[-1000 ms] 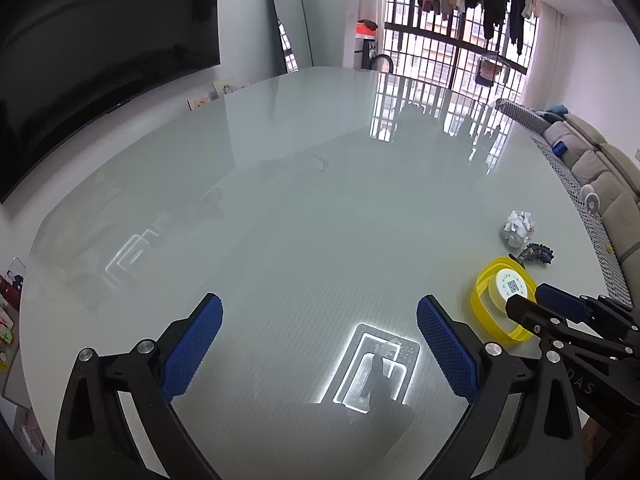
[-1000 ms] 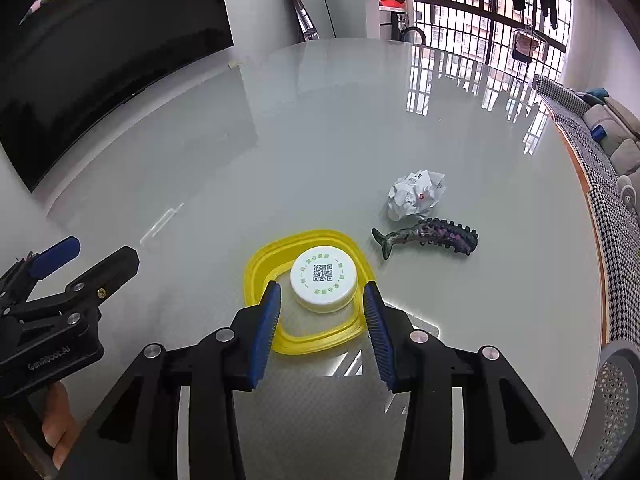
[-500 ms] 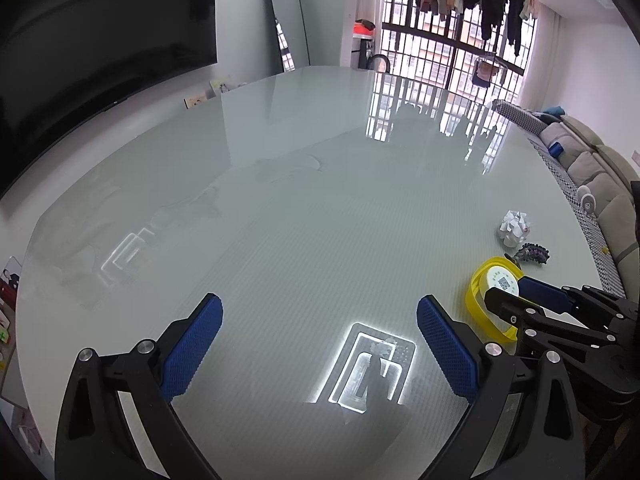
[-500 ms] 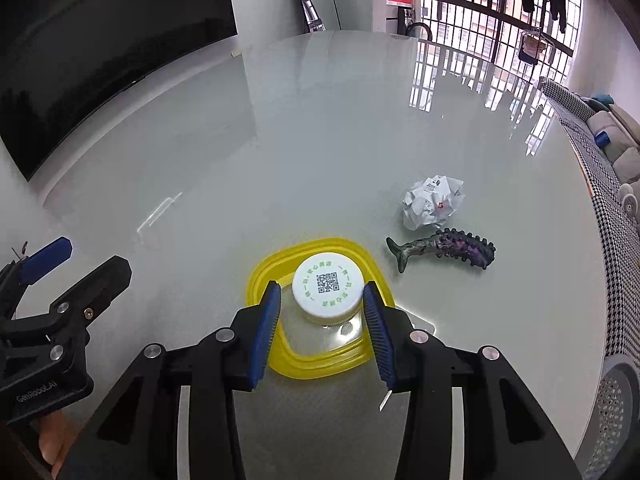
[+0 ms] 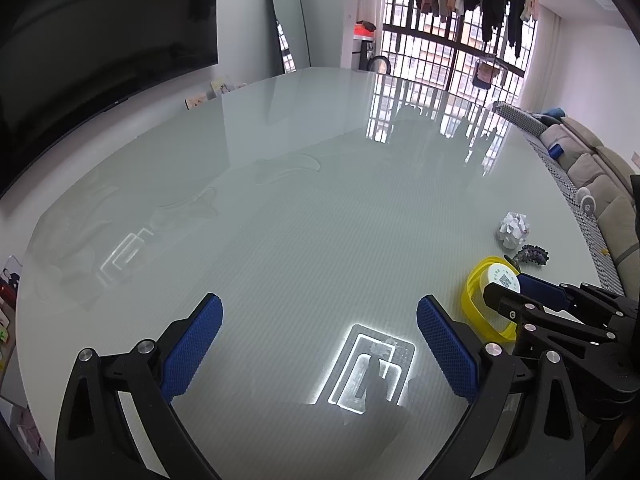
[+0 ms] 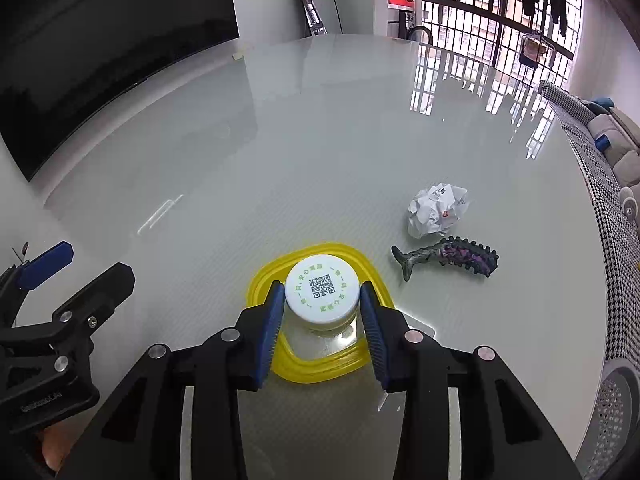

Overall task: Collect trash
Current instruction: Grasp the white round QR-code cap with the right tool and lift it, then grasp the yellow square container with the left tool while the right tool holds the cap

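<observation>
Right wrist view: right gripper [image 6: 322,304] seems clamped on the white-capped bottle [image 6: 322,297]. Left gripper [image 5: 318,344] is wide apart, holding nothing.

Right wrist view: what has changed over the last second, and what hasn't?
The right gripper advanced and its pads now bracket the white QR-coded cap of the bottle standing in the yellow tray; contact looks likely, a firm grip is not confirmed. The left gripper stayed open and empty. Crumpled paper and the dark spiky toy lie unmoved.
</observation>
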Motion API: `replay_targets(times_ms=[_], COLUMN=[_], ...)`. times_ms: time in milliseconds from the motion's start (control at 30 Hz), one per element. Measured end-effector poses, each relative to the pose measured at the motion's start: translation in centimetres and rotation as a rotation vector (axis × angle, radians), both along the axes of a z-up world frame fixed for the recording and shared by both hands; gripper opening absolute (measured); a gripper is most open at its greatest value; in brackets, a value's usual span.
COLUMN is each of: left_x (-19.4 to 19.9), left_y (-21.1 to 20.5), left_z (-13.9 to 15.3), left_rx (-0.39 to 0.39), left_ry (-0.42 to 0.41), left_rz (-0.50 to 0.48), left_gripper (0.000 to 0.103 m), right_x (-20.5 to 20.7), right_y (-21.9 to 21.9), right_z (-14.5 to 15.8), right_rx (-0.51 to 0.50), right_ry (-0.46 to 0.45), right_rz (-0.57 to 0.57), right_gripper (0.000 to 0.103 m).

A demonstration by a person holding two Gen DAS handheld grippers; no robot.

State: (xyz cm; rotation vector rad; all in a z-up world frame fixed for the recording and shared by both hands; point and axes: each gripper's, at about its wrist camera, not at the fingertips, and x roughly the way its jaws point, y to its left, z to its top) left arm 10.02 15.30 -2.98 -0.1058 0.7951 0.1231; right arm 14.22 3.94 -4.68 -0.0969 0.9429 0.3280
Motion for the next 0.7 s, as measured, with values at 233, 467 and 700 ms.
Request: replay_targets(times_ms=[233, 467, 700], left_x=[0.2, -0.2, -0.3], left_y=[0.0, -0.9, -2.8], left_z=[-0.1, 0.3, 0.8], left_rx=[-0.003, 0.022, 0.008], left_ry=[-0.001, -0.013, -0.001], left_rz=[-0.001, -0.015, -0.065], left_gripper=[0.096, 0.096, 0.096], right_x=[-1.9, -3.8, -5.4], right_y=[-2.9, -7.3, -11.1], right_z=[1.8, 2.3, 2.1], right_rx=[0.036, 0.039, 0.066], right_ry=[-0.028, -0.032, -0.031], right_rz=[-0.048, -0.147, -0.224], right_gripper=[0.038, 0.038, 0.038])
